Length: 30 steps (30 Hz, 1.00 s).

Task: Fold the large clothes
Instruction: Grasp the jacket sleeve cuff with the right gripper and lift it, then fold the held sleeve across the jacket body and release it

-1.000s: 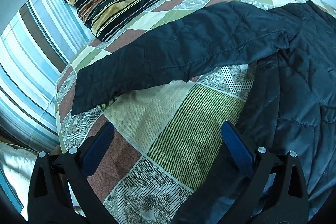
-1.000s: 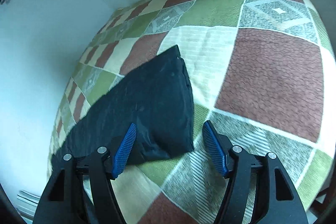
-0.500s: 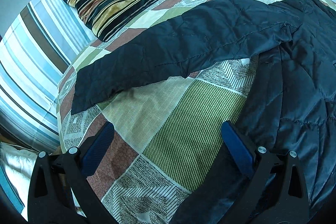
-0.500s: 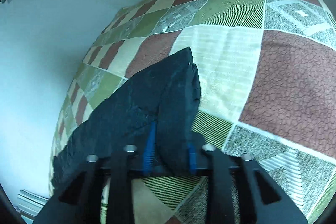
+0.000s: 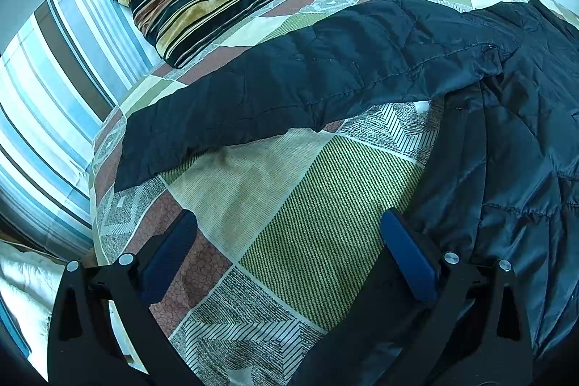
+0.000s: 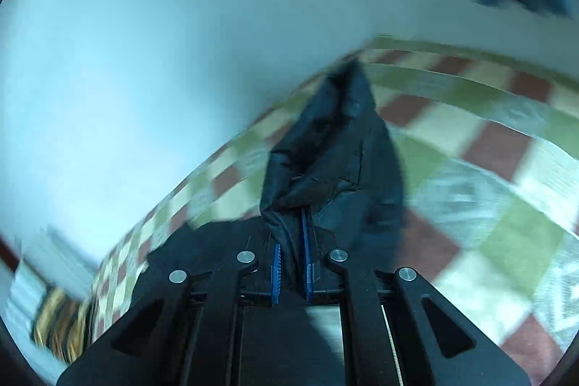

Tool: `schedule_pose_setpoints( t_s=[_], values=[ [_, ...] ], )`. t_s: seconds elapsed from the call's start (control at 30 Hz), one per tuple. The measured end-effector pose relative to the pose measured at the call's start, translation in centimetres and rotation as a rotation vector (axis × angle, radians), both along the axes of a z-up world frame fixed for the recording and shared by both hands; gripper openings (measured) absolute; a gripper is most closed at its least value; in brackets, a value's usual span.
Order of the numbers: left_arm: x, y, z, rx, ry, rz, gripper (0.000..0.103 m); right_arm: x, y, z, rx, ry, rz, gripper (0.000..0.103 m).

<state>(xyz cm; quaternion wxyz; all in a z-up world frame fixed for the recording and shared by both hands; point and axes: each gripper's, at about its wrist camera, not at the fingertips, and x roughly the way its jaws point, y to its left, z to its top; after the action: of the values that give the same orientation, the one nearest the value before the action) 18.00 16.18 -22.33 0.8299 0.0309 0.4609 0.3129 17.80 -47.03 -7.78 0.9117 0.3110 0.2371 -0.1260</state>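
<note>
Right claw (image 6: pixel 291 255) is clenched on a bunched fold of the dark navy quilted jacket (image 5: pixel 362 67), fabric rising just ahead of its pads, likely to carry that end over for a fold. Left claw (image 5: pixel 289 241) hangs spread wide and empty, jacket sleeve beyond it, body at its right pad, on the checked patchwork bed cover (image 5: pixel 289 205). No readable writing anywhere.

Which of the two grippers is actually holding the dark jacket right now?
The right gripper: its blue fingers are shut on a bunched fold of the jacket. The left gripper is open, holding nothing.
</note>
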Motion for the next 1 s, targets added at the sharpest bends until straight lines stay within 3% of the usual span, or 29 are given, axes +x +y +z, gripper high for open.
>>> schedule_pose_setpoints(
  t_s=[0.13, 0.3, 0.67, 1.0],
  values=[
    [0.0, 0.2, -0.1, -0.015, -0.007, 0.001, 0.101, 5.4, 7.1, 0.6, -0.035, 0.013, 0.161, 0.009],
    [-0.1, 0.3, -0.2, -0.028, -0.015, 0.001, 0.101, 11.1, 15.6, -1.0, -0.052, 0.059, 0.329, 0.009],
    [-0.3, 0.6, -0.4, -0.058, -0.027, 0.004, 0.101, 16.5, 30.8, -6.9, -0.094, 0.199, 0.603, 0.008],
    [-0.3, 0.8, -0.5, -0.066, -0.028, 0.004, 0.101, 19.0, 36.8, -13.2, -0.191, 0.43, 0.697, 0.012]
  ],
)
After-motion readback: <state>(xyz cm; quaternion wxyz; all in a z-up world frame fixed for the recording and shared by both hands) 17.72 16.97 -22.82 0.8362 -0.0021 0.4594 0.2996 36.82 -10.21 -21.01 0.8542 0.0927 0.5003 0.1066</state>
